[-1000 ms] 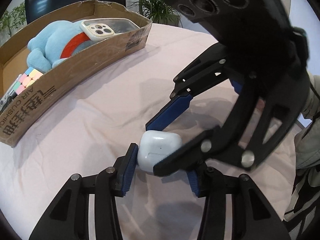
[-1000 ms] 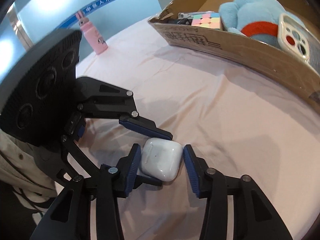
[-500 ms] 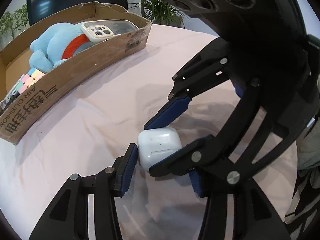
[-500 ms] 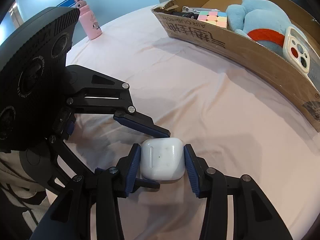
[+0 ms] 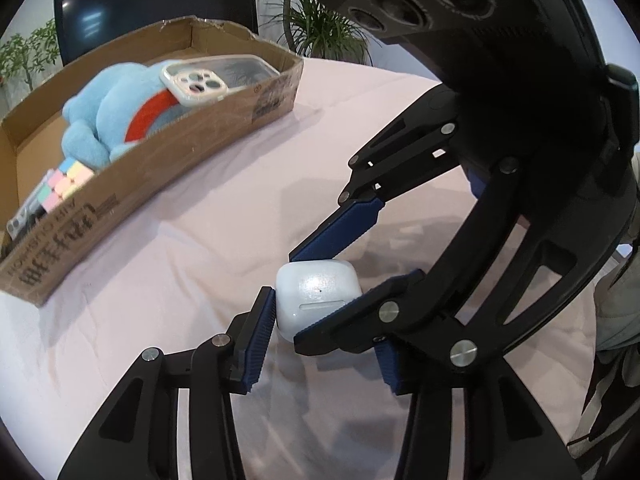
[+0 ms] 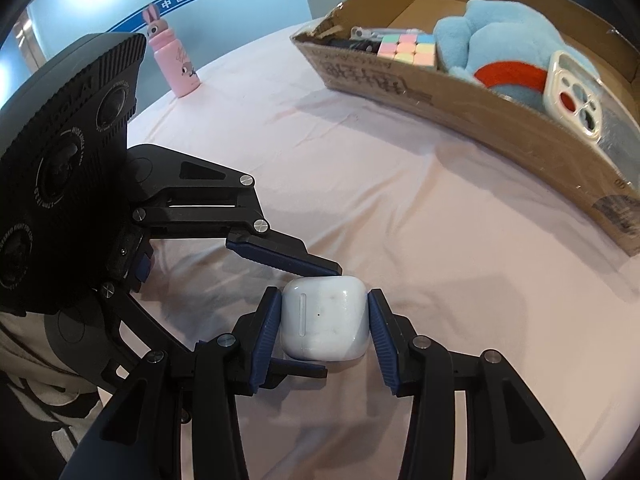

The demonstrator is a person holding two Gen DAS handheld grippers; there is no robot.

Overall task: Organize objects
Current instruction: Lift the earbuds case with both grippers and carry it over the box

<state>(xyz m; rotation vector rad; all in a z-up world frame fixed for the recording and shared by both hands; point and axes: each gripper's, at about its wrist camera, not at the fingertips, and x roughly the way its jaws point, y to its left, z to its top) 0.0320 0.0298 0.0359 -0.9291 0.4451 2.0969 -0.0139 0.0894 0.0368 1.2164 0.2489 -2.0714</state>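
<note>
Grippers met over a pink tablecloth [image 6: 440,208]: the right gripper [image 6: 325,324] and the left gripper [image 5: 320,320] each clamped the white earbud case [image 6: 324,322], crosswise, near the cardboard box [image 6: 500,120].

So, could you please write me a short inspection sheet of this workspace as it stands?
Surface: table under a wrinkled pink cloth.
Job's things: white earbud case; cardboard box holding a blue plush, phone case and pastel cube.
Clutter: pink bunny bottle, standing apart.
Grippers: left tongs and right tongs both clamp the case.
Cables: nothing seen.
Surroundings: dark screen, plants, blue wall.
</note>
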